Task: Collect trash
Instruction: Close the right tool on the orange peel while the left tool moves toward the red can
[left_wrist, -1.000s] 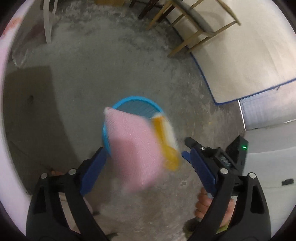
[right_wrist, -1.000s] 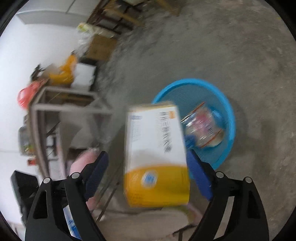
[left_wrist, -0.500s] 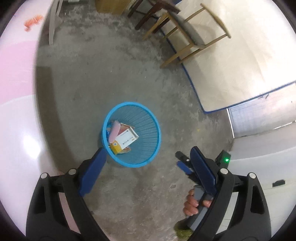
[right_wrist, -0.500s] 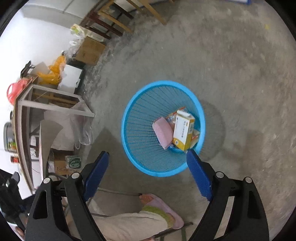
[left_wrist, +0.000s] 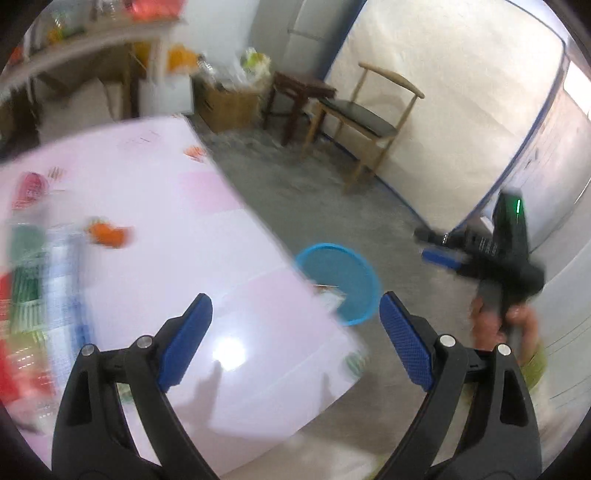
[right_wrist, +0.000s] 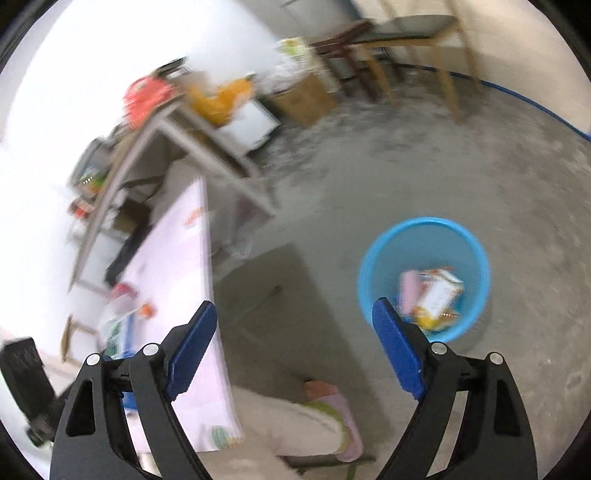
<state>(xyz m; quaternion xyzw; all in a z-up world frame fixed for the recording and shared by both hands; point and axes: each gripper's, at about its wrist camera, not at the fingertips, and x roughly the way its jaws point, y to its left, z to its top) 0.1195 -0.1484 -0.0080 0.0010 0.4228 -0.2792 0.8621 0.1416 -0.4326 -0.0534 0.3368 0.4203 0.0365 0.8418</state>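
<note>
Between loads, by the look of it: both hands empty, next pickup not yet begun. Far left of the surface (left_wrist: 155, 221), near its left edge, a blurred heap of packets (left_wrist: 40, 280), green, red and blue; further in, a small orange scrap (left_wrist: 109, 236) lying alone. Left gripper (left_wrist: 295, 339) spread wide, nothing between the blue pads, poised over the right corner of the surface. Just past that corner, on the floor, the blue basket (right_wrist: 476, 258) with a pink pack (right_wrist: 408, 291) and a white-and-yellow box (right_wrist: 439, 295) inside. Right gripper (right_wrist: 291, 343) likewise spread and empty, basket beside its right finger. Next move probably calls for swinging back left toward the packets, well apart from either gripper.
</note>
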